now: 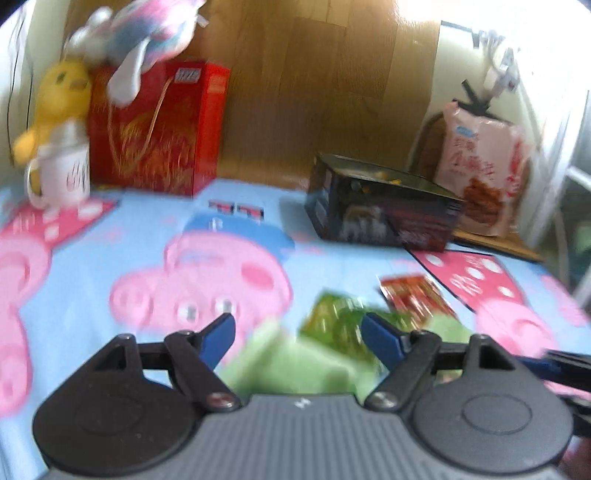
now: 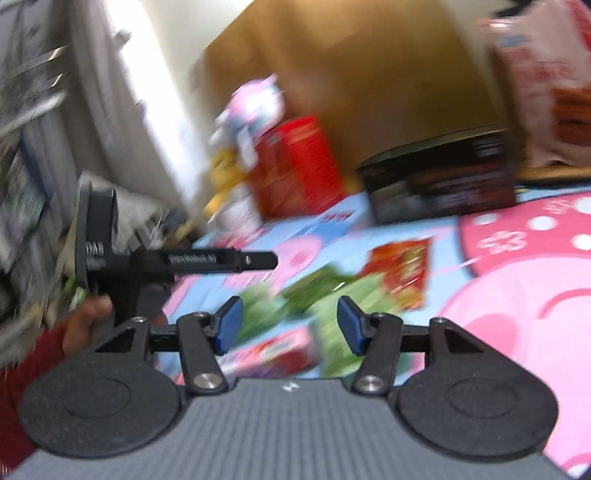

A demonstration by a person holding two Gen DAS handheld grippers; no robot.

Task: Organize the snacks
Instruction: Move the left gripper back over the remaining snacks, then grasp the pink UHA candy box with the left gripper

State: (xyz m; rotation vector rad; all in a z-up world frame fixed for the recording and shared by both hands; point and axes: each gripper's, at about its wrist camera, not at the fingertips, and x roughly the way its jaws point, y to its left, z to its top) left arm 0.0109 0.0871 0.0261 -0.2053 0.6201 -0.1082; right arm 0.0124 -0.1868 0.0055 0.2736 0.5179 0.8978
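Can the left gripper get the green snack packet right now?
Probably yes. The left gripper is open and the green snack packet lies on the sheet just ahead, nothing covering it. The picture is blurry, though.

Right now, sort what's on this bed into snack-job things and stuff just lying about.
For the job:
green snack packets
red snack packet
pink-and-red packet
black box
big pink snack bag

Just lying about:
yellow plush duck
pastel plush toy
white mug
red gift bag

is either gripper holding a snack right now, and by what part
Nothing is held. The left gripper and right gripper both stand open above the green snack packets, fingers touching none.
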